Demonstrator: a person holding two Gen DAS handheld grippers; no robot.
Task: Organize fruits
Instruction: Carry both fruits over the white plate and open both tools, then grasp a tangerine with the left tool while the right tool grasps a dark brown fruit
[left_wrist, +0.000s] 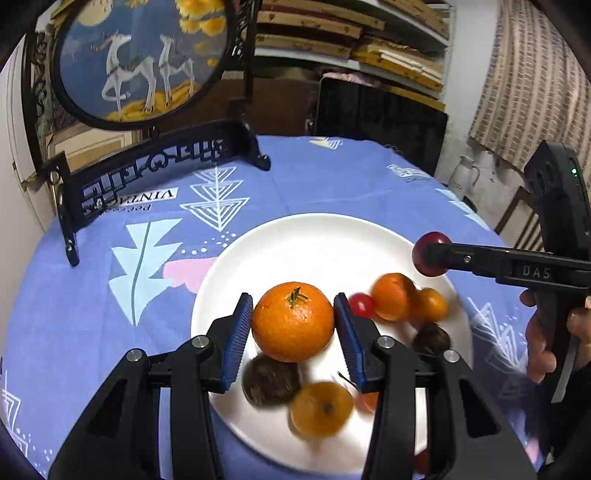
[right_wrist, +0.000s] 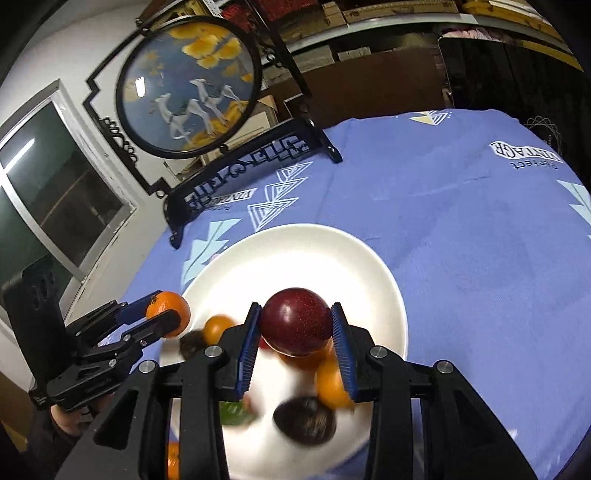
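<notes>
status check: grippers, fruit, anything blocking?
Left gripper shut on orange; right gripper shut on dark red plum. Both over white plate, several fruits already on it. Nothing blocking.

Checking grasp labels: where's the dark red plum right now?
The plum sits clamped between the right gripper pads, held over the white plate; in the left wrist view it appears at right, above the loose fruit.

Above the one white plate (left_wrist: 303, 236) are held one orange tangerine (left_wrist: 293, 321) and one dark red plum (right_wrist: 296, 322), while on the plate lie at least three orange fruits, two dark brown fruits and one small red fruit (left_wrist: 361, 304).
</notes>
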